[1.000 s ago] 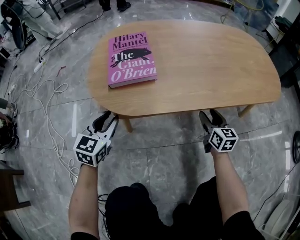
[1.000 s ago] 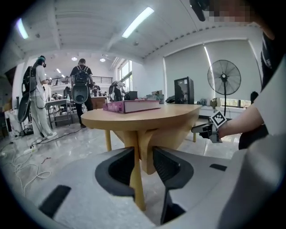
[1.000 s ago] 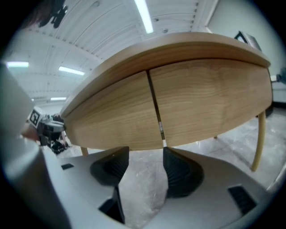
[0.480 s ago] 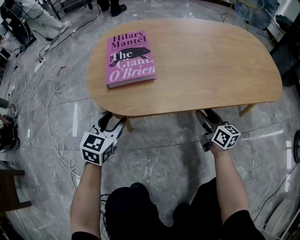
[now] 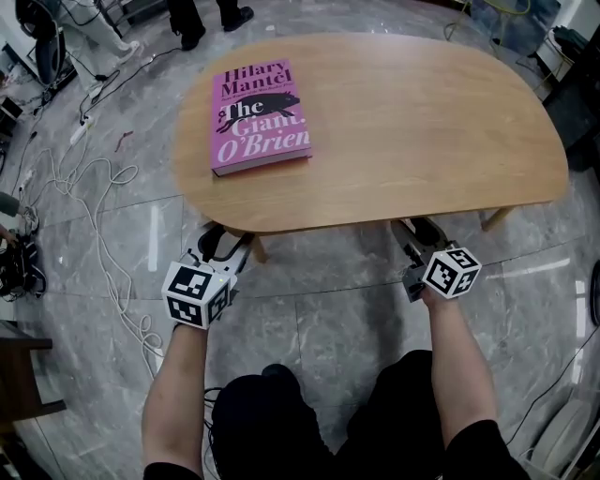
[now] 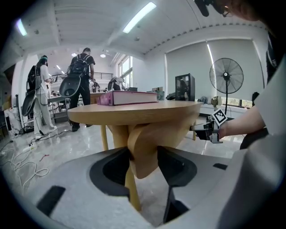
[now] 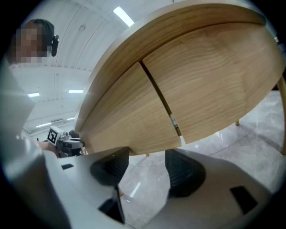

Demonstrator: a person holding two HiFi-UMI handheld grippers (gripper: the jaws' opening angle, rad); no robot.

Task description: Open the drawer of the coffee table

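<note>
An oval wooden coffee table (image 5: 412,122) carries a pink book (image 5: 261,114). Both grippers sit at its near edge, just under the top. My left gripper (image 5: 223,240) holds its jaws on either side of a rounded wooden lobe (image 6: 143,152) under the table; they have just been opening, and I see no pad pressing on the wood. My right gripper (image 5: 415,228) is open, and nothing lies between its jaws (image 7: 147,163). Right above them is the table's curved wooden front (image 7: 134,112). A slanted seam (image 7: 161,103) divides it into two flush panels.
Loose cables (image 5: 94,197) trail over the grey stone floor on the left. People stand beyond the table's far side (image 5: 202,14). A pedestal fan (image 6: 225,80) stands by the window. A table leg (image 5: 492,220) shows at the right.
The left gripper's jaws stand wider apart than a second ago. The right gripper's marker cube has rolled a little. Both hands stay at the table's near edge.
</note>
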